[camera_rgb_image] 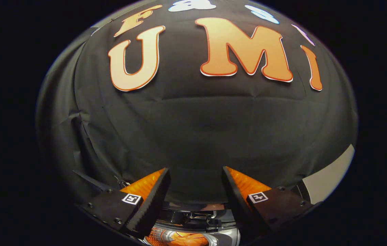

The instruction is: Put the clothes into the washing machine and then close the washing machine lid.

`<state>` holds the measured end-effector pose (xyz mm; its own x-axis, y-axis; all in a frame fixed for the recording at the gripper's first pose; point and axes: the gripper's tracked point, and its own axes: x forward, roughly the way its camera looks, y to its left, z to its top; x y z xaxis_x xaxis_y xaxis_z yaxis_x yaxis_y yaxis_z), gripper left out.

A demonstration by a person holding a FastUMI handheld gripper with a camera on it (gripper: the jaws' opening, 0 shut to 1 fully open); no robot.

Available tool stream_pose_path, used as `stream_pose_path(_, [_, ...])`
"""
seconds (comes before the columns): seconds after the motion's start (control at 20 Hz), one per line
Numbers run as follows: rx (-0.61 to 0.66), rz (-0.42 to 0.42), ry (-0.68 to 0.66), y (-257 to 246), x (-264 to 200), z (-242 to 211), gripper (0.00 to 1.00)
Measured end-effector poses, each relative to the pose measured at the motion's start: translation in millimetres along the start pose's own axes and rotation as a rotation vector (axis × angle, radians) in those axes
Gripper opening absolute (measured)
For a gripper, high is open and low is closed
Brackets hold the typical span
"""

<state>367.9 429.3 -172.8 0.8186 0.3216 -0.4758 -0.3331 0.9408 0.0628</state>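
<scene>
My gripper point(196, 170) is open, with nothing between its two fingers, and it points at the black cloth wall. Far below, between the finger bases, I see part of the washing machine point(193, 218): a dark rim with a silvery ring under it. Inside the ring something orange point(188, 240) lies against a perforated drum wall point(155, 235). It may be clothing, but it is too cut off to tell. I cannot make out how the machine's lid stands.
The black cloth wall point(197, 130) stands straight ahead, well beyond the fingertips. A flat grey panel point(330, 174) sticks out low on the right, beside the right finger's base.
</scene>
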Motion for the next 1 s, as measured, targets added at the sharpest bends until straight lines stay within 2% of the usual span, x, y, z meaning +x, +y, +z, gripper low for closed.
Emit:
stream_pose_path(0.3, [-0.002,0.002,-0.093,0,-16,-1,0.98])
stream_pose_path(1.0, [-0.021,0.03,-0.167,3,-72,-27,0.98])
